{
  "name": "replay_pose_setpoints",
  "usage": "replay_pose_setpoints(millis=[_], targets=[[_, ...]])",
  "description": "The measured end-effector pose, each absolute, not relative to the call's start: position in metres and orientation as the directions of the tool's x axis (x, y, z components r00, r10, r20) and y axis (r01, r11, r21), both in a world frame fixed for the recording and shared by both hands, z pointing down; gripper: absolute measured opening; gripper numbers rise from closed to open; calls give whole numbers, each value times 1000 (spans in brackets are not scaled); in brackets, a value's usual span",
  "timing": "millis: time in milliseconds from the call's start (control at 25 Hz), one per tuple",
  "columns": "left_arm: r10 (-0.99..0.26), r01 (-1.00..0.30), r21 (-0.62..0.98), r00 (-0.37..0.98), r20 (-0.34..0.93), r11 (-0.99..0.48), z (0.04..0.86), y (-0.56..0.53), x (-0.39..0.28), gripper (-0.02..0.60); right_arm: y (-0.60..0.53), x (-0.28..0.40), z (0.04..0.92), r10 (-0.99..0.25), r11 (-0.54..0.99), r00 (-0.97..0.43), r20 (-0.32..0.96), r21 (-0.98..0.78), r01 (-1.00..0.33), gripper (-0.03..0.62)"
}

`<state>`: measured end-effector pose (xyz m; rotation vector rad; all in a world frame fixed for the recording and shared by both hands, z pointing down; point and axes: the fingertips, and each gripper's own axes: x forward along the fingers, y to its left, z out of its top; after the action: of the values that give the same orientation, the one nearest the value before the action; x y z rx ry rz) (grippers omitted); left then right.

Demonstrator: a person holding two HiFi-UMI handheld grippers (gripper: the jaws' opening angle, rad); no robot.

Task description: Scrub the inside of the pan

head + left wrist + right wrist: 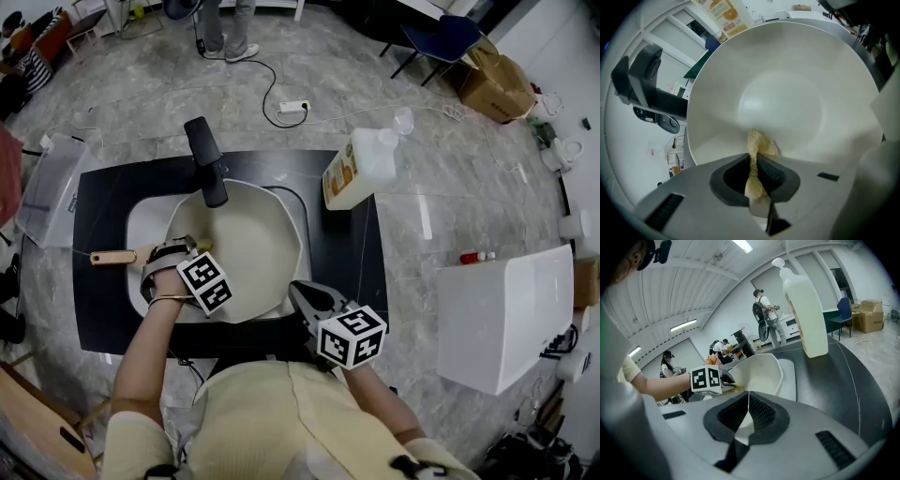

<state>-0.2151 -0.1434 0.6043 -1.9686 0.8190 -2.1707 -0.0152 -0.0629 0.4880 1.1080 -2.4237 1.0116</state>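
one black countertop [347,253] holds a white sink basin [141,225] cradling the wide white pan [248,248], with a black faucet [208,159] overhanging and a white detergent bottle [361,169] beside. the right gripper [748,401] is clenched on the pan's near rim. the left gripper [757,164] pinches a small yellow sponge [759,143] against the pan's inner wall.

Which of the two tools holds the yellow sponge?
The left tool, jaws shut on the sponge inside the white pan; the right tool clamps only the pan's rim.
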Motion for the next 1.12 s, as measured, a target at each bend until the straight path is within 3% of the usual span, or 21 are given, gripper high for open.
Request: replay_pose_setpoints(millis=[720,1120], targets=[[-674,-272,-682,-136,726,-679,572,-213,-211,40,-61,-5,493,-558,410,-640,528,-495,-766,17],[-766,-364,-712,4,643,-601,550,-220,-184,40,-60,4,495,-571,392,-628,529,-496,-775,17]])
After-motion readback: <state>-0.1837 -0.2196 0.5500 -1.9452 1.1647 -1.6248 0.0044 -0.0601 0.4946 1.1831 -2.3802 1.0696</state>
